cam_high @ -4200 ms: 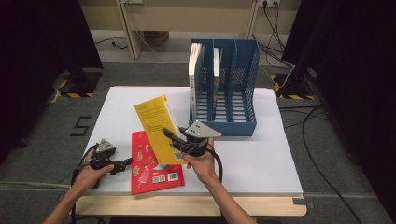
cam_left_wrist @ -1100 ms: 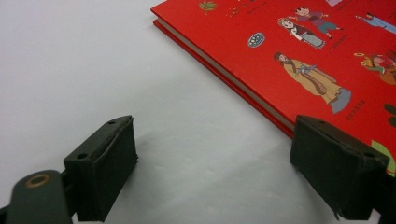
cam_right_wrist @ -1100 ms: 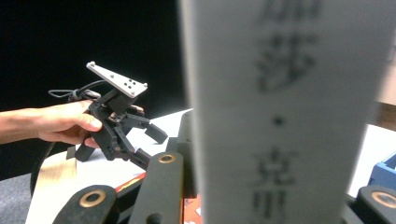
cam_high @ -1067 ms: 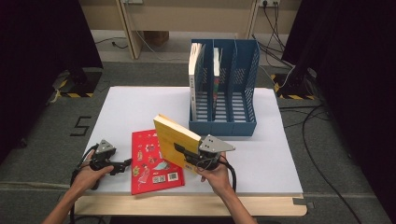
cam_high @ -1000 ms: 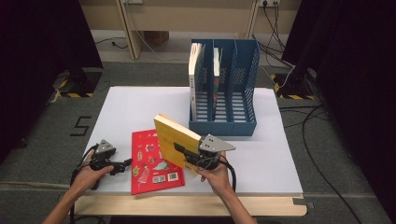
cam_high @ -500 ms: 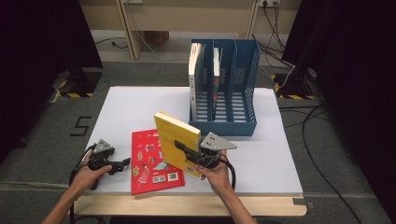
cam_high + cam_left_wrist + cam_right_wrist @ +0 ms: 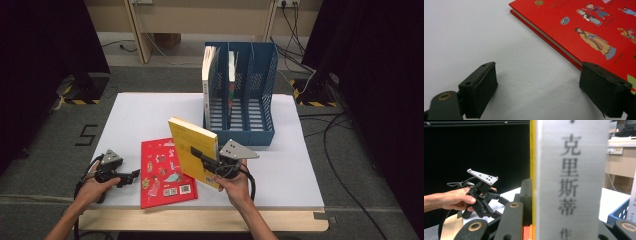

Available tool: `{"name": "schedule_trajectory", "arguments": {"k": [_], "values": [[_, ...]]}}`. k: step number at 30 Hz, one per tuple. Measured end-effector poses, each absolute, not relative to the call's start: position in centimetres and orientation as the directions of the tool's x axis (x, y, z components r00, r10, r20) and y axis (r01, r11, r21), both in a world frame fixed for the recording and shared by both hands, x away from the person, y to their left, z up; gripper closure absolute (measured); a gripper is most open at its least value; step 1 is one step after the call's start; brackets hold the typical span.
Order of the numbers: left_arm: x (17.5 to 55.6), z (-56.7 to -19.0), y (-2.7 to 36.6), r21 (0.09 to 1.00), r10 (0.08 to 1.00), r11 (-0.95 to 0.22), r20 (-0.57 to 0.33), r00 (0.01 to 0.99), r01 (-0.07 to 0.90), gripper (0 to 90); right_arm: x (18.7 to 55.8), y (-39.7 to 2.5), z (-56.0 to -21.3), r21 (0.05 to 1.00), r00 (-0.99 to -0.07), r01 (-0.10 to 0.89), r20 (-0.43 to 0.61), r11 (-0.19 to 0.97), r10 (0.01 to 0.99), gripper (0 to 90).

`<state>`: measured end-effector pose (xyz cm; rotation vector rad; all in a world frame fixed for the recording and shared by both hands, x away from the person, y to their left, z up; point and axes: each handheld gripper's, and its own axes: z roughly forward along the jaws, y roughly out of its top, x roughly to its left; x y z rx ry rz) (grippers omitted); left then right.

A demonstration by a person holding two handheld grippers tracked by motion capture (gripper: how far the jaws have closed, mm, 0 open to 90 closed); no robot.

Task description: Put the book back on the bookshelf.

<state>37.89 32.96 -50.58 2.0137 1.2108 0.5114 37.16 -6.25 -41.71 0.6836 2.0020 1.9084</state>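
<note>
My right gripper (image 7: 204, 159) is shut on a yellow book (image 7: 192, 147), holding it tilted on edge above the white table (image 7: 145, 115). In the right gripper view its grey spine (image 7: 571, 177) with printed characters stands upright between the jaws. A red picture book (image 7: 165, 172) lies flat near the front edge. My left gripper (image 7: 127, 176) rests just left of it, open. In the left gripper view the gripper (image 7: 541, 93) is low over the table, its pads (image 7: 480, 92) wide apart, the red book's corner (image 7: 586, 27) close ahead to the right.
A blue file rack (image 7: 245, 132) with upright slots stands at the back right of the table. A pale book (image 7: 207, 75) and a thinner one (image 7: 231, 70) stand in its left slots. Cables trail on the floor at the right.
The right gripper has carried the yellow book to the right and lower, nearer the rack's front. The left gripper has barely moved beside the red book.
</note>
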Motion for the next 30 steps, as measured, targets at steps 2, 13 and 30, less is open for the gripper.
{"name": "schedule_trajectory", "arguments": {"k": [2, 13, 30], "values": [[37.9, -50.6, 33.0, 0.749, 0.877, -0.298, -0.029, 0.48, 0.591, 13.5, 37.1, -6.4, -41.5, 0.991, -0.843, 0.134, 0.111, 0.007, 0.526, 75.0], [37.9, -50.6, 33.0, 0.749, 0.877, -0.299, -0.029, 0.48, 0.591, 13.5, 37.0, -7.8, -40.7, 0.993, -0.822, 0.12, 0.102, -0.005, 0.56, 75.0], [37.9, -50.6, 33.0, 0.749, 0.877, -0.299, -0.028, 0.48, 0.591, 13.5, 36.1, -11.1, -38.9, 0.994, -0.777, 0.098, 0.106, -0.048, 0.62, 75.0]]}}
